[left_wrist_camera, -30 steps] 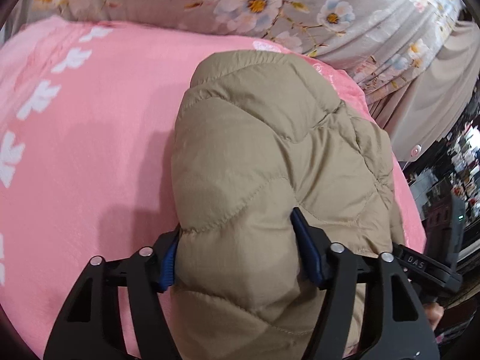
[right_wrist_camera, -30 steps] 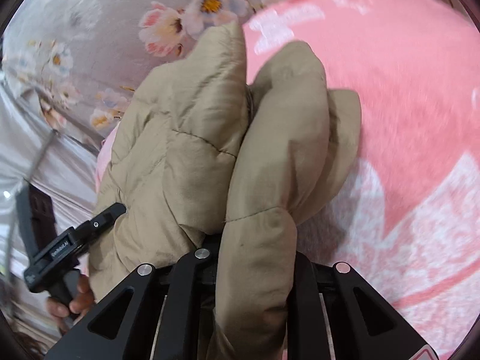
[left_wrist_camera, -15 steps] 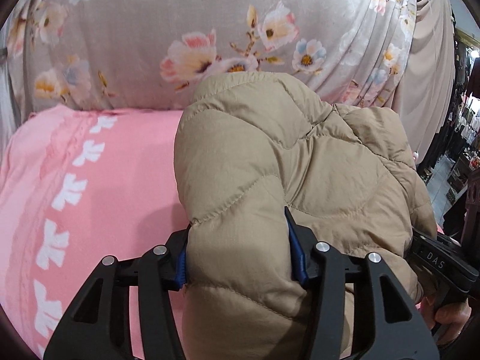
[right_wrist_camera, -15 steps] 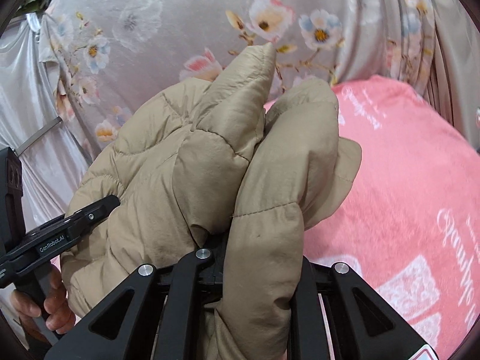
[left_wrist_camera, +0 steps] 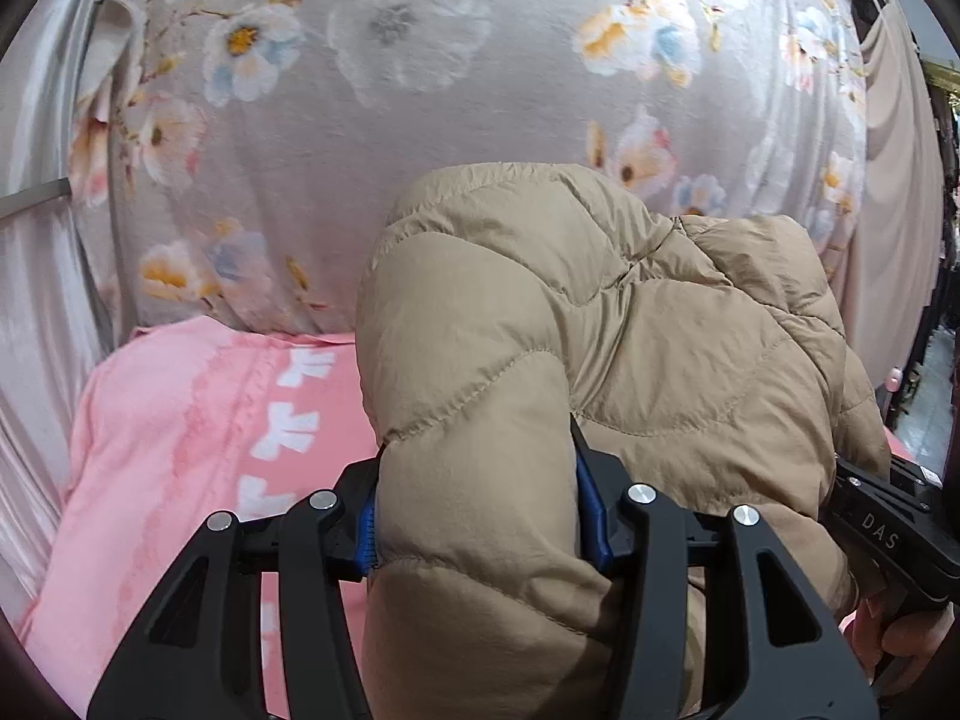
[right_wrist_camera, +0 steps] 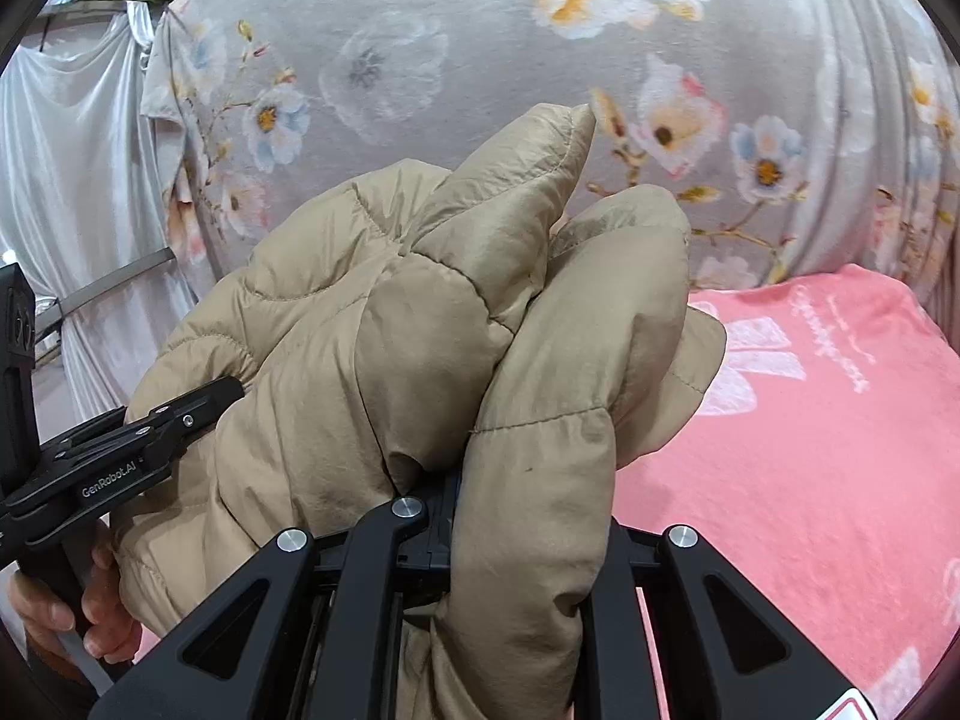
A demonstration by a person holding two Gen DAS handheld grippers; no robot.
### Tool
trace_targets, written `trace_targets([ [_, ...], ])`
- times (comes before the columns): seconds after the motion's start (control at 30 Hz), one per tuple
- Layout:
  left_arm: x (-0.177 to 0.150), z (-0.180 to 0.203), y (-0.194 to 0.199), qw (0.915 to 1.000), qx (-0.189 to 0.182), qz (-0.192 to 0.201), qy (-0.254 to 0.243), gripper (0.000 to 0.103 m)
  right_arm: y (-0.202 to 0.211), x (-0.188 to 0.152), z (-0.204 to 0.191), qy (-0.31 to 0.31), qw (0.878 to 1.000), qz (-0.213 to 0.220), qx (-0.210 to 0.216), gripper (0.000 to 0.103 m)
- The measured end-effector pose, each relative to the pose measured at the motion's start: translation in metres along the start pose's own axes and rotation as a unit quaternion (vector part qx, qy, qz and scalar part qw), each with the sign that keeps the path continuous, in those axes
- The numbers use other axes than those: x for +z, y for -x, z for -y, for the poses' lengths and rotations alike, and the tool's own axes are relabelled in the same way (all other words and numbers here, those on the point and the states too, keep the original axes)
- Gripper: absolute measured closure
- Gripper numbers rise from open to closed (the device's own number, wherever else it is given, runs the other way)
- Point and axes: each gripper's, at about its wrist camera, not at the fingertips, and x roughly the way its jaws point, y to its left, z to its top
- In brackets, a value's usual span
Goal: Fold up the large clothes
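Quilted tan jacket (left_wrist_camera: 600, 360) hides right gripper (right_wrist_camera: 468, 516) fingers; hem cut off.

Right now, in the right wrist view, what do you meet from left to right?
White satin curtain → left gripper → beige quilted jacket → pink blanket.

Both the left gripper (left_wrist_camera: 480, 516) and right gripper (right_wrist_camera: 516, 531) have their jaws clamped on quilted fabric, side by side.

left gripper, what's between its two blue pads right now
A thick puffy fold of the tan quilted jacket fills the gap; the left gripper clamps it, shown in the left wrist view.
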Motion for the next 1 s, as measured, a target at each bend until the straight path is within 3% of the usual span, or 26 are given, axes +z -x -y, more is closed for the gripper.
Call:
trace_targets([
  [0.3, -0.005, -0.073, -0.059, 0.9989, 0.046, -0.003, 0.002, 0.055, -0.108, -0.014, -0.036, 0.011, 1.0, -0.011, 0.021, 0.09],
  [0.63, -0.051, -0.117, -0.141, 0.9968, 0.073, -0.031, -0.007, 0.058, -0.211, -0.069, -0.037, 0.006, 0.998, -0.058, 0.025, 0.09],
  [0.73, -0.07, -0.132, -0.161, 0.9957, 0.072, -0.057, 0.015, 0.057, -0.227, -0.082, -0.038, 0.011, 0.997, -0.068, 0.022, 0.09],
  [1.0, -0.101, -0.14, -0.168, 0.9942, 0.09, -0.056, 0.02, 0.047, -0.256, -0.109, -0.027, -0.004, 0.994, -0.106, 0.012, 0.089],
])
